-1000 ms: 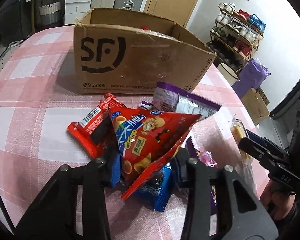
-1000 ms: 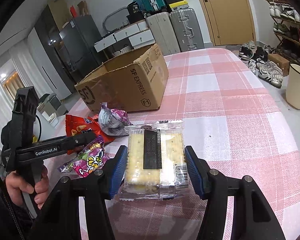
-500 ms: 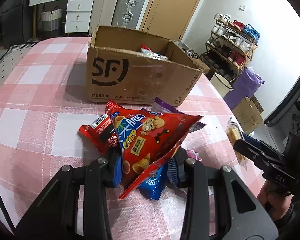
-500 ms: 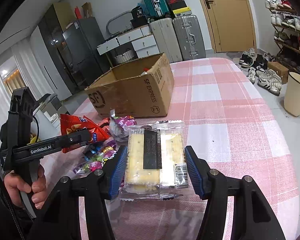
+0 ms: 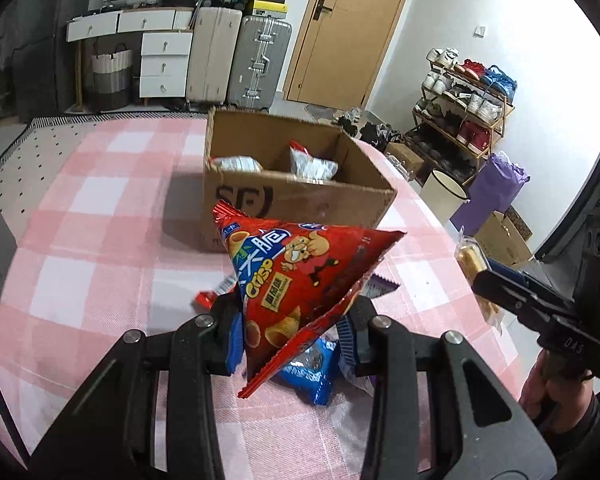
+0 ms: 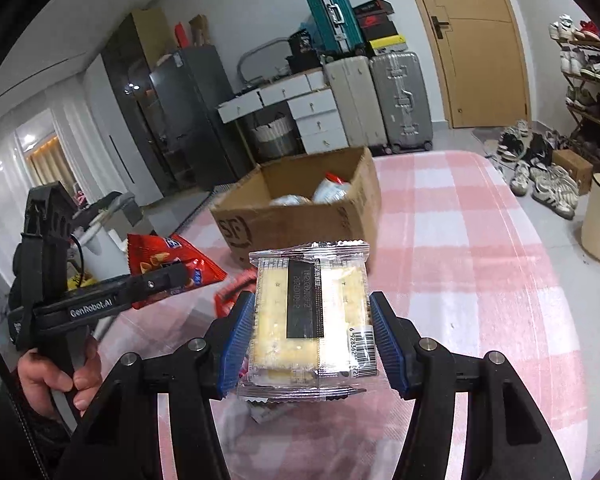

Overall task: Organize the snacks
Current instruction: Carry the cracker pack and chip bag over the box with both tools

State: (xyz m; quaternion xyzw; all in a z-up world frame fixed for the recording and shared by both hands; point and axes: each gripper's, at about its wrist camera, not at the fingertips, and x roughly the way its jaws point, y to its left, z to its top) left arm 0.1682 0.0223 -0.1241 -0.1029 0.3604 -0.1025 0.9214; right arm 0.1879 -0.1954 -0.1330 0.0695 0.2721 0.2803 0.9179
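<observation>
Above the counter [image 5: 80,240], the left gripper [image 5: 292,332] fingers clench a red chip bag [image 5: 300,280] and the right gripper [image 6: 312,336] a cracker pack [image 6: 312,316]. The box [image 5: 300,200] holds some packets; a few snacks [image 5: 312,372] remain outside.

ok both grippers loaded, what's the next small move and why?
Probably carry the red crisp bag forward over the open cardboard box and release. The left gripper is shut on it, lifted off the table, box directly ahead with snacks already inside. The right gripper holds the cracker pack.
</observation>
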